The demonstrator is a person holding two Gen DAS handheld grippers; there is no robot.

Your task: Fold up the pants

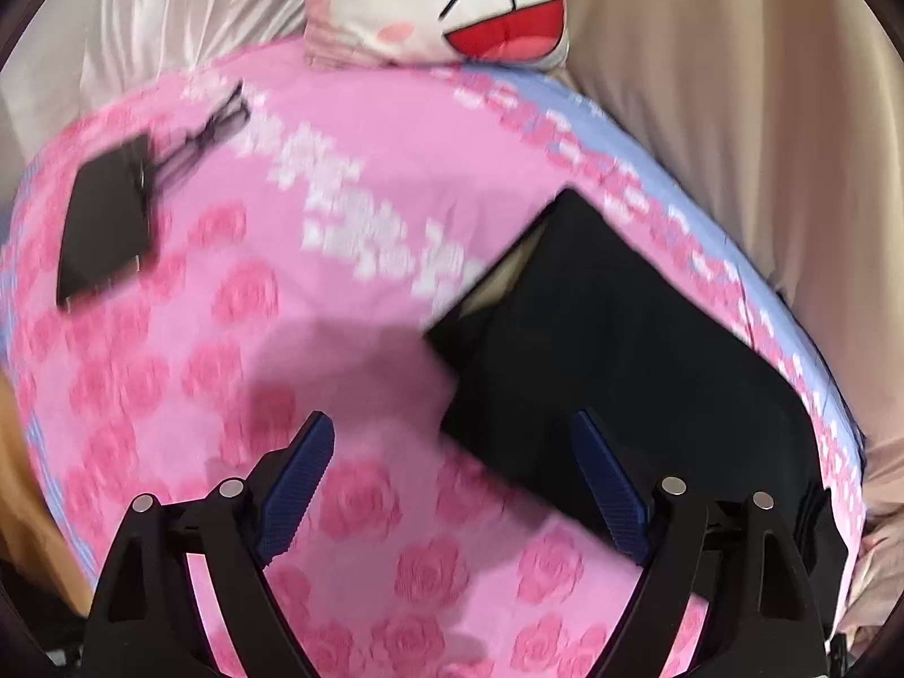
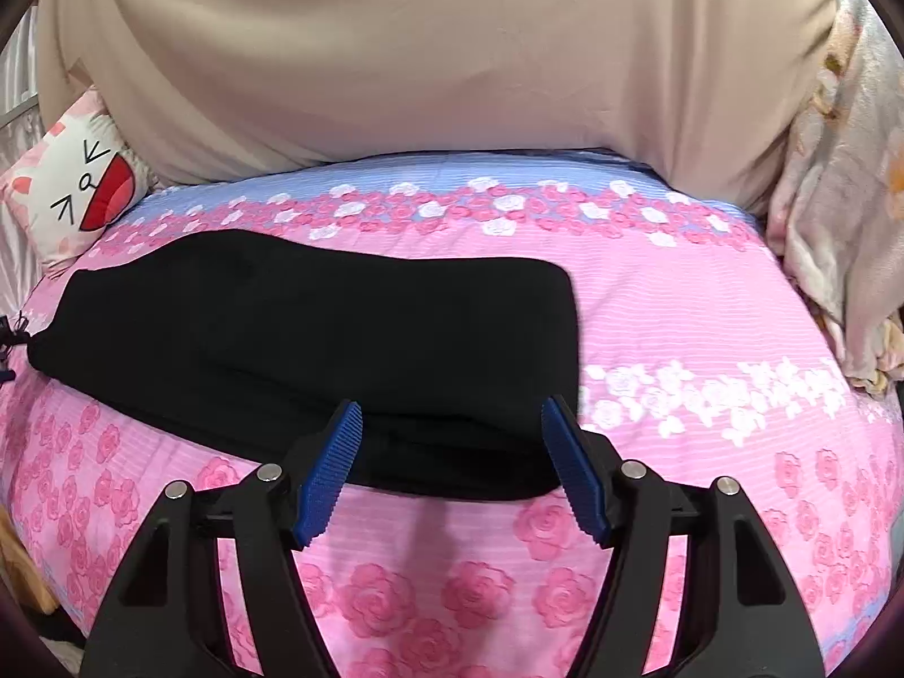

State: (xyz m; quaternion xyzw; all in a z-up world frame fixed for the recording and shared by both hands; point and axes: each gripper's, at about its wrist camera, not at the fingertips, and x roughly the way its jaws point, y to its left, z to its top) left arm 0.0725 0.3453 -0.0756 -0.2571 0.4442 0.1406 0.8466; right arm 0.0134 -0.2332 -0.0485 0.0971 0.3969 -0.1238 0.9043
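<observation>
just beyond the spread right gripper (image 2: 449,452) lie the pants (image 2: 305,350); left gripper (image 1: 452,469) spread too.

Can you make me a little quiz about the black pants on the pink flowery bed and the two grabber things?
1. True or false: the right gripper is squeezing the black pants.
2. What lies on the pink rose bedspread far from the pants, in the left wrist view? A) a small black flat thing B) a red ball C) a shoe
3. Fill in: the cushion at the bed's far edge has a cartoon ____ printed on it.

Key: 1 false, its fingers are spread apart and hold nothing, like the left gripper. 2 A. 3 face.
</observation>
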